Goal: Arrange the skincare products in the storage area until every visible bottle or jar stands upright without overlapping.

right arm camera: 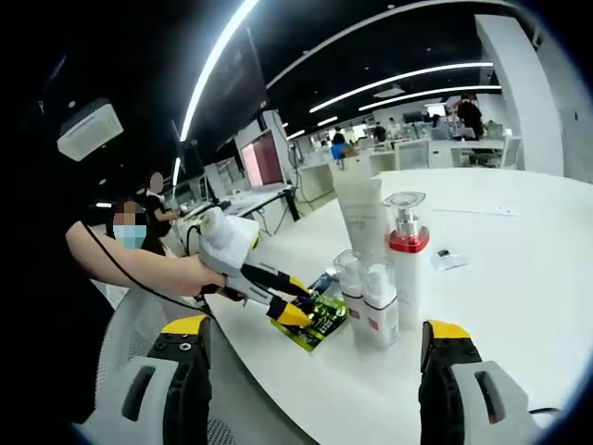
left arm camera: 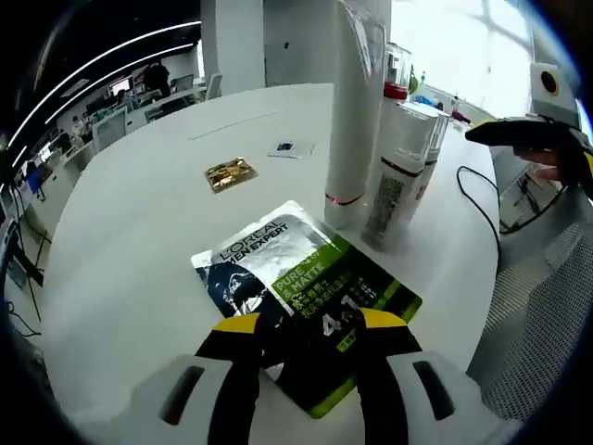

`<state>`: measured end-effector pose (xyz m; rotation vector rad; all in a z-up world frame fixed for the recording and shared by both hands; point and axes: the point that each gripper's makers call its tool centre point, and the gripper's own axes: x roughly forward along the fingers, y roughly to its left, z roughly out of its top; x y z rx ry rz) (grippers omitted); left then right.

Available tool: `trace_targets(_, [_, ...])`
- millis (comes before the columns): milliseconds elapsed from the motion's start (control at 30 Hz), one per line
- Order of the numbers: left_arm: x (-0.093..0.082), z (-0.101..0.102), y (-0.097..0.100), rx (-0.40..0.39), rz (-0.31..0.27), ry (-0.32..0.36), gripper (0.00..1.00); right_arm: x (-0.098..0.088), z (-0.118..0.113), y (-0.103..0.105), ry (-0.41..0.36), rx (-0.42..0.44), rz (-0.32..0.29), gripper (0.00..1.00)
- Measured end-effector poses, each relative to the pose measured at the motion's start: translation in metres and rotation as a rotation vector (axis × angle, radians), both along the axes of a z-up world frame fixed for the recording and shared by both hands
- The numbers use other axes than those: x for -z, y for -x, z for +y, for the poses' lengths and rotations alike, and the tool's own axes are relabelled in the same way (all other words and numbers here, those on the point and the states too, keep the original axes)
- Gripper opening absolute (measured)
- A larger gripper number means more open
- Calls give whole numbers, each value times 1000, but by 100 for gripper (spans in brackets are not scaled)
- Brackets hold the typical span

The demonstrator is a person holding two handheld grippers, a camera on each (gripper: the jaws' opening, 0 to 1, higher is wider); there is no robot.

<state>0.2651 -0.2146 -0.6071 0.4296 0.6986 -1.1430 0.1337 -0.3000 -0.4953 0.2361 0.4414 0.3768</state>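
A green and silver face-mask sachet [left arm camera: 296, 278] lies flat on the white round table [left arm camera: 139, 232]. My left gripper [left arm camera: 310, 323] hovers over its near end, jaws open on either side of it. Behind the sachet stand a tall white tube [left arm camera: 352, 111] and a white pump bottle [left arm camera: 403, 176] with red bands. In the right gripper view the tube [right arm camera: 361, 213], the pump bottle [right arm camera: 408, 269] and two small clear-capped bottles [right arm camera: 350, 287] stand upright in a tight group, with the sachet [right arm camera: 320, 320] to their left. My right gripper [right arm camera: 317, 329] is open and holds nothing, well short of the group.
A gold foil sachet [left arm camera: 230, 173] and a small flat packet [left arm camera: 287, 148] lie farther out on the table. A black cable [left arm camera: 477, 204] runs along the right side by a mesh chair [left arm camera: 547, 306]. A person's arm [right arm camera: 139, 269] holds the left gripper at the table's edge.
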Motion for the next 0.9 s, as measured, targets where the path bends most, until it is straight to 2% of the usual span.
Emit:
trace_targets(233, [-24, 10, -10, -67, 0, 68, 46, 2, -2, -1, 1, 8, 3, 99])
trace_targets(300, [-25, 16, -17, -92, 12, 83, 48, 3, -3, -1, 3, 10, 4, 99])
trace_targets(367, [-30, 17, -12, -95, 16, 91, 49, 3, -3, -1, 6, 12, 5, 99])
trace_targets(433, [-28, 22, -18, -103, 14, 90, 50, 3, -5, -1, 6, 21, 6, 99])
trace_targets(633, [-38, 35, -24, -149, 21, 122, 58, 1, -11, -2, 0, 47, -2, 99])
trace_targets(767, [-49, 41, -18, -172, 23, 138, 61, 3, -11, -2, 14, 46, 3, 99])
trace_targets(900, [-50, 53, -14, -196, 27, 133, 65, 3, -13, -2, 12, 55, 3, 99])
